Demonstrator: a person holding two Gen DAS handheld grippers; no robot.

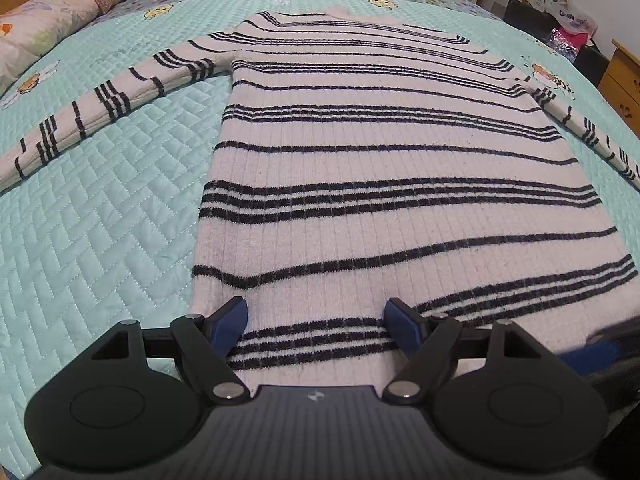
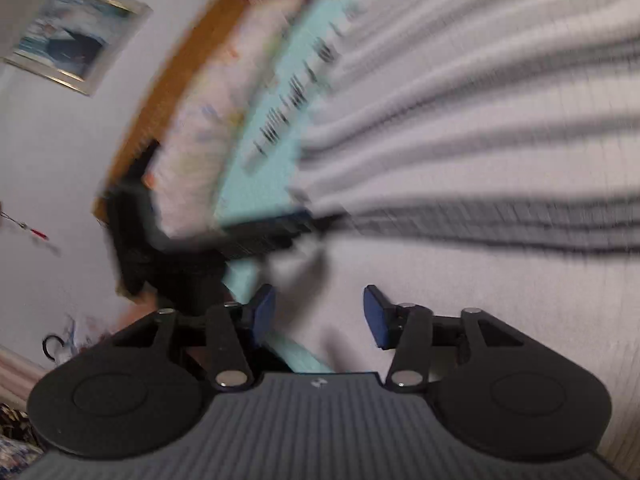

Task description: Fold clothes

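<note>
Left gripper [image 1: 316, 320] jaws apart over striped sweater [image 1: 392, 152] hem; right gripper [image 2: 319, 314] likewise, nothing held. Folding unstarted; next: pinch hem corners.

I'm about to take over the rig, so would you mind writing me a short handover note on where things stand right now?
Left gripper: open, fingers apart over the hem of the striped sweater, nothing pinched.
Right gripper: open, nothing between the fingers; it sits at the sweater's bottom corner. That view is blurred, so contact is unclear.
Sweater: spread flat on the teal quilt, collar at the far end, both sleeves stretched out to the sides.
Done: garment laid out and smoothed.
Left: no fold made yet. Probably fold the sleeves in, then the body.
</note>
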